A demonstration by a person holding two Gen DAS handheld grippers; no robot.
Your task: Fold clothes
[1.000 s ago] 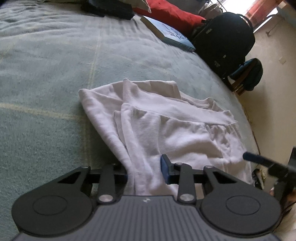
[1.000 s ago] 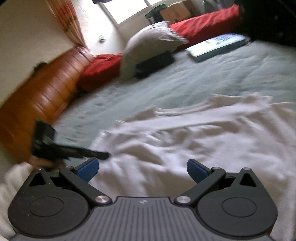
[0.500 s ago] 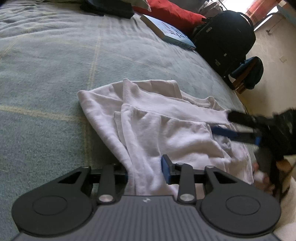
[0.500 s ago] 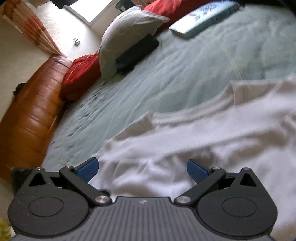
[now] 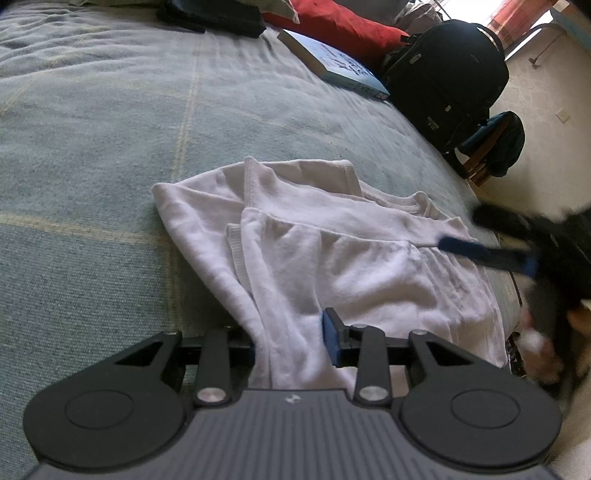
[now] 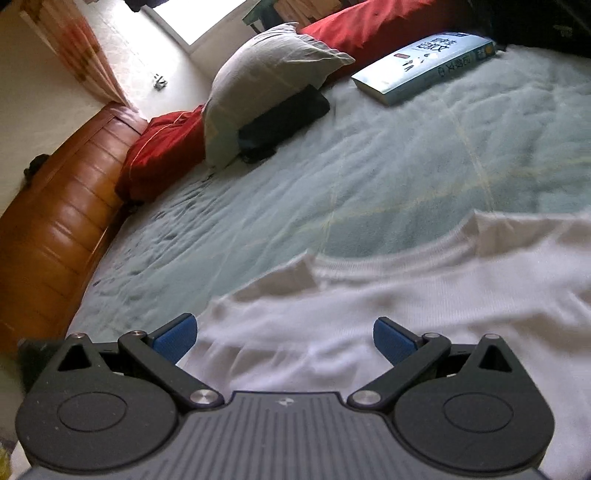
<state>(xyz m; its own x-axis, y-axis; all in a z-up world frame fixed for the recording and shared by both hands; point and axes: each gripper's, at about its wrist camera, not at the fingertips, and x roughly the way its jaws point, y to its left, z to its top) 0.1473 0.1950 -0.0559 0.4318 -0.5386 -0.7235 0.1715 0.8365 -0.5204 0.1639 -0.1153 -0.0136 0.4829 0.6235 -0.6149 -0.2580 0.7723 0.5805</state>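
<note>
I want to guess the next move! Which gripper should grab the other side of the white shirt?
Probably the right gripper. Its jaws stand wide open with nothing in them, just over the free side of the white shirt. The left gripper is busy, closed on the shirt's near edge.

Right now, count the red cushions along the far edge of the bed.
2. One red cushion lies beside the wooden headboard; the other red cushion lies behind the grey pillow and blue book. More may be hidden.

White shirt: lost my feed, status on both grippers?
Left gripper shut on shirt edge. Right gripper open over shirt, nothing held. Book well clear.
</note>
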